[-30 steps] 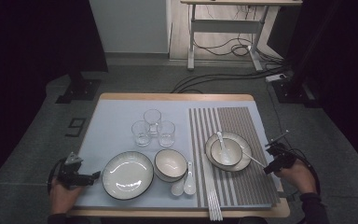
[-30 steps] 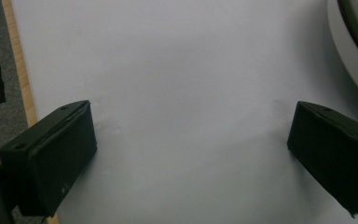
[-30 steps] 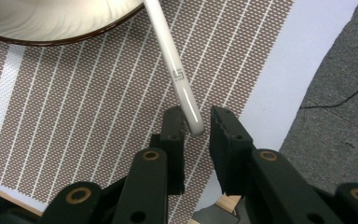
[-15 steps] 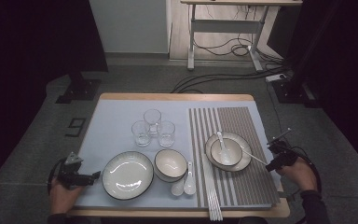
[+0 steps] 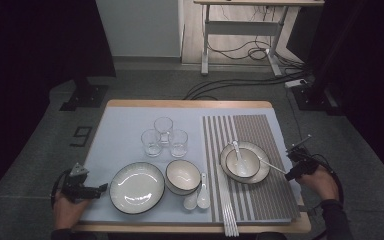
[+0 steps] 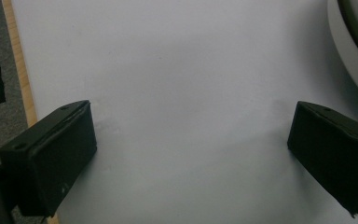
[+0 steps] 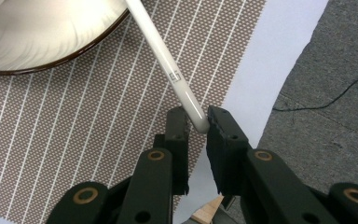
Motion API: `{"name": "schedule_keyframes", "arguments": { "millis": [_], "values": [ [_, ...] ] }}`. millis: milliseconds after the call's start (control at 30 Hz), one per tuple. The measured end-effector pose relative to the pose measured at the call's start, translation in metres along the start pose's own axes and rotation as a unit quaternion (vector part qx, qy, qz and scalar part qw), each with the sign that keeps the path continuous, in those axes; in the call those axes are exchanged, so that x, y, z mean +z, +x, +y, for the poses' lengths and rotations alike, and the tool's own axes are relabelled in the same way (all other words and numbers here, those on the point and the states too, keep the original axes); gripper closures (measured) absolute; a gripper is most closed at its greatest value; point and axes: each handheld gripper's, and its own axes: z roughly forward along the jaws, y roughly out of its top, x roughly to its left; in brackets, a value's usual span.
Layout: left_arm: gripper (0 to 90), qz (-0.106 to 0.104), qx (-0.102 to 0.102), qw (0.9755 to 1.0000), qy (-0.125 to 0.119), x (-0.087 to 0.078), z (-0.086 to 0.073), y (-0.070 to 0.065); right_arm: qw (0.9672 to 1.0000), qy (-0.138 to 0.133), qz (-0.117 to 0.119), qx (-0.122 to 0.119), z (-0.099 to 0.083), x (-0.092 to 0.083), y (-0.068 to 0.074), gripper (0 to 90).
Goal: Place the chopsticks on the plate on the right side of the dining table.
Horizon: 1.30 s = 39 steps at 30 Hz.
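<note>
My right gripper (image 7: 198, 122) is shut on the near end of a white chopstick (image 7: 168, 65). The stick runs up and to the left, with its far end on the rim of a brown-edged plate (image 7: 51, 56). In the high view the right gripper (image 5: 287, 171) is at the right edge of the striped mat (image 5: 270, 200), and the chopstick (image 5: 272, 166) slants from it to the plate (image 5: 227, 166), which carries a small bowl (image 5: 243, 162) and a spoon (image 5: 236, 148). My left gripper (image 5: 100, 189) lies at the table's front left, left of a large plate (image 5: 136, 187). It is open, with bare mat between its jaws (image 6: 191, 154).
Three glasses (image 5: 164, 135) stand at the table's middle. A bowl (image 5: 183, 176) and two white spoons (image 5: 197, 197) sit right of the large plate. More chopsticks (image 5: 228, 220) lie along the striped mat's left edge, reaching over the table's front edge. The plate's rim (image 6: 349, 51) is close to the left gripper.
The right hand has shifted a little at the mat's right edge, still with the chopstick. The left gripper has kept still.
</note>
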Motion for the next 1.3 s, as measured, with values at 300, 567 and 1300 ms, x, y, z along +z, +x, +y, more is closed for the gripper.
{"name": "schedule_keyframes", "arguments": {
  "millis": [300,567,1300],
  "values": [
    [0.9,0.0,0.0,1.0,0.0,0.0,0.0,0.0,1.0,-0.001,-0.008,0.001,0.004,0.001,-0.005,76.1],
    [0.9,0.0,0.0,1.0,0.0,0.0,0.0,0.0,0.9999,-0.003,-0.015,0.0,0.007,0.001,-0.007,72.4],
    [0.9,0.0,0.0,1.0,0.0,0.0,0.0,0.0,0.9993,-0.006,-0.035,-0.009,0.016,0.003,-0.012,74.7]
  ]
}}
